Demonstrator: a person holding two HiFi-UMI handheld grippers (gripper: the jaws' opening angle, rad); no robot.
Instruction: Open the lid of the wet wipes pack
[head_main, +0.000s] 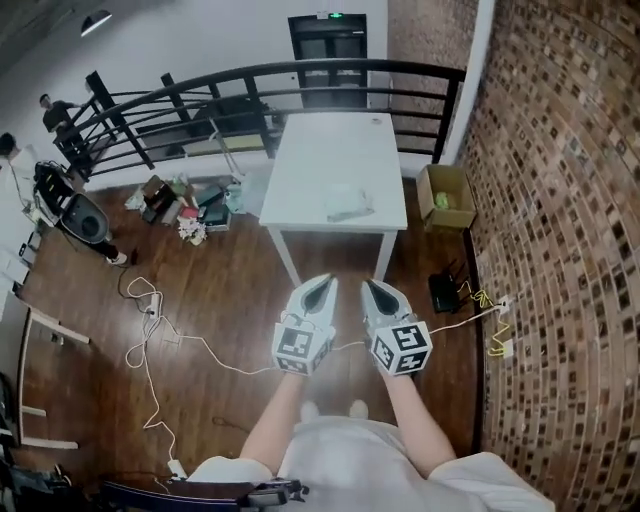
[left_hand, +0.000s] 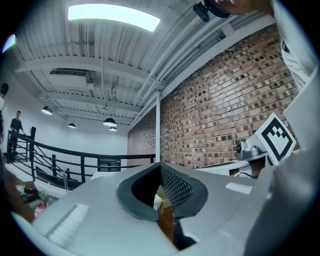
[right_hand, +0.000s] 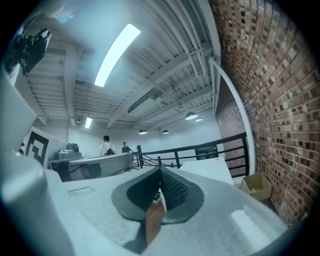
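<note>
The wet wipes pack (head_main: 348, 203) lies pale and flat near the front edge of a white table (head_main: 300, 170). Both grippers hang side by side over the wooden floor, short of the table and pointing toward it. My left gripper (head_main: 324, 284) has its jaws together with nothing between them, as the left gripper view also shows (left_hand: 160, 168). My right gripper (head_main: 372, 288) is likewise shut and empty (right_hand: 161, 173). Neither touches the pack. The table (right_hand: 207, 167) shows ahead in the right gripper view; the pack is hidden behind the jaws there.
A brick wall (head_main: 560, 200) runs along the right. An open cardboard box (head_main: 446, 198) stands right of the table, and a black device (head_main: 443, 292) lies on the floor. Clutter (head_main: 180, 205) and cables (head_main: 160, 330) lie to the left. A black railing (head_main: 250, 85) curves behind.
</note>
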